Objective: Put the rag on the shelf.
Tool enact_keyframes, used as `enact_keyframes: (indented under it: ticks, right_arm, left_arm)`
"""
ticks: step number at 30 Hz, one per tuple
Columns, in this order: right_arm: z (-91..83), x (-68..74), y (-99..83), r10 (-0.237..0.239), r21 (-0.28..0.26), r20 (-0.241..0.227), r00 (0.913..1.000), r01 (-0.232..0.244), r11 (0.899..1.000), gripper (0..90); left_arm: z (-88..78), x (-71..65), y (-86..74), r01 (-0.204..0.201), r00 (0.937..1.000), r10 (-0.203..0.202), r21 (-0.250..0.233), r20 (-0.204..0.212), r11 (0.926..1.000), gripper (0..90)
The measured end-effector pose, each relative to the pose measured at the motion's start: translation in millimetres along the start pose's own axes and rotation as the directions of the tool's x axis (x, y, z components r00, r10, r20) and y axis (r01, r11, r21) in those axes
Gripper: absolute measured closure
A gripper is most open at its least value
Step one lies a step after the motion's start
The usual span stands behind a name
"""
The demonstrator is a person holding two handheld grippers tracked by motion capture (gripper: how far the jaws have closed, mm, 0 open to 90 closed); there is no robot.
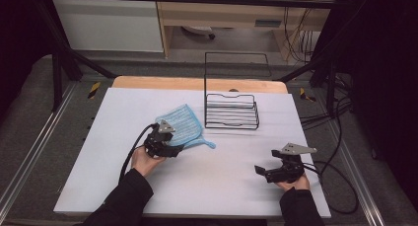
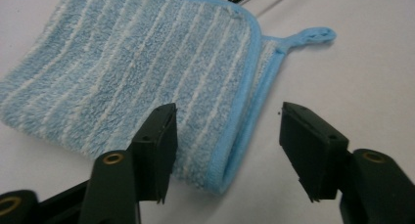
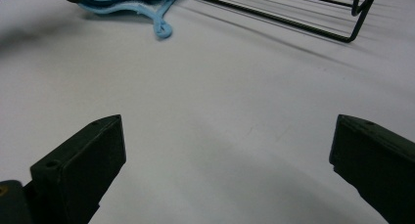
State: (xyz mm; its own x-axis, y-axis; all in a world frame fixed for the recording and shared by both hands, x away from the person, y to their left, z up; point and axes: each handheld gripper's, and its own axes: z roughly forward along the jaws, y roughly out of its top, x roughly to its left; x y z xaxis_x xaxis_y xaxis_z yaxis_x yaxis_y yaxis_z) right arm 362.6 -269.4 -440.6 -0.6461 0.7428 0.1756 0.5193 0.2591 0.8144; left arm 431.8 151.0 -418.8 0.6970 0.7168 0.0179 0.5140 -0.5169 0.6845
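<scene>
A folded light-blue striped cloth [image 1: 182, 122] lies on the white table top [image 1: 222, 191], left of centre, its hanging loop trailing to the right. My left gripper [image 1: 178, 148] sits at the cloth's near corner. In the left gripper view the cloth [image 2: 147, 72] has its folded corner between the parted jaws of the left gripper [image 2: 227, 136]; one jaw lies over the pile, the other stands clear of the edge, and nothing is pressed. My right gripper [image 1: 266, 162] rests at the near right, jaws wide apart over bare table. From the right gripper [image 3: 227, 145] the cloth [image 3: 132, 1] lies far off.
A black wire rack [image 1: 231, 112] with a tall wire back stands just right of the cloth, towards the far side; its base wires [image 3: 293, 13] run across the top of the right gripper view. Cables trail off the table's right edge.
</scene>
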Motion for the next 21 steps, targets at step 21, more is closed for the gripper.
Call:
enact_keyframes:
  ticks: [21]
  right_arm:
    - [0.7, 0.1, -0.1, 0.000, 0.004, 0.000, 1.0000, 0.000, 1.000, 0.9]
  left_arm:
    - [19.1, 10.3, -4.0, 0.023, 0.9992, -0.021, 0.062, -0.034, 0.9978, 75.9]
